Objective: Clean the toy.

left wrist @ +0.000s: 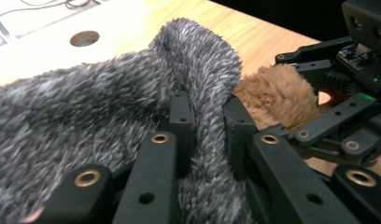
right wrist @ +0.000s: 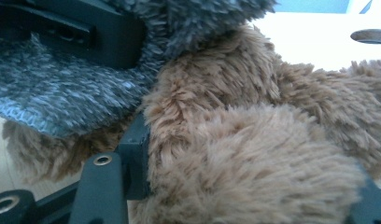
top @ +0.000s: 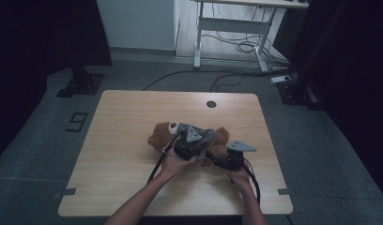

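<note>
1. The brown plush bear (top: 217, 140) lies near the middle of the wooden table (top: 119, 140), dressed in a grey fuzzy garment (left wrist: 86, 112); both of my grippers are on it.
2. My left gripper (left wrist: 208, 123) has its jaws nearly closed on a raised fold of the grey garment, which is squeezed thin between the two black pads and stands up above them.
3. My right gripper (right wrist: 254, 186) has brown fur bulging between its jaws; one jaw presses the fur at the left, the other shows at the far right edge, so they sit fairly wide around a thick part of the bear.
4. The garment is speckled grey and white, shaggy; the bear's fur is longer and tan-brown.
5. The table has a round hole (top: 211, 104) near its far edge.
</note>
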A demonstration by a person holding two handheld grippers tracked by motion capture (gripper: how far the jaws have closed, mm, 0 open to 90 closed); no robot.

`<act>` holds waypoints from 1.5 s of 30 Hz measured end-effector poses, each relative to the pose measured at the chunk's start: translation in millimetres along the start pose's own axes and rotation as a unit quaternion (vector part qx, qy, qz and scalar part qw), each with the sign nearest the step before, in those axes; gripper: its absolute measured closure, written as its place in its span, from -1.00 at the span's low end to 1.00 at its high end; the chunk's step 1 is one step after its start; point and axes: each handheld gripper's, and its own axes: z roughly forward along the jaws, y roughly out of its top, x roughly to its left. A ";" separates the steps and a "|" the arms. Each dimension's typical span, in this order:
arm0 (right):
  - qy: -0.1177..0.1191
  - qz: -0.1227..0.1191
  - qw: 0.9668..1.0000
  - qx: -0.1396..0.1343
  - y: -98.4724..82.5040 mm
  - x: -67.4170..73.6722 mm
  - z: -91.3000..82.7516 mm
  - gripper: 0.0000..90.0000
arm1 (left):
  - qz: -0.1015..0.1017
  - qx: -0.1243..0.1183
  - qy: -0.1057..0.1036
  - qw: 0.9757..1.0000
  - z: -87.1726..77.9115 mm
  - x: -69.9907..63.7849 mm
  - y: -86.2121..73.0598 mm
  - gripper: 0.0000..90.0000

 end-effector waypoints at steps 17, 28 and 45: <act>0.002 0.004 1.000 -0.003 0.3 -0.4 1.1 -0.05 | -0.077 0.004 0.055 0.995 -81.6 72.1 -66.7 0.78; 0.005 0.012 1.000 -0.003 -0.5 -2.3 0.7 -0.04 | -0.056 -0.024 0.026 0.998 -67.0 42.0 -25.0 0.78; 0.000 0.004 1.000 -0.001 -1.7 -1.9 -0.6 -0.05 | -0.022 0.008 0.003 1.000 -7.2 0.7 -11.5 0.78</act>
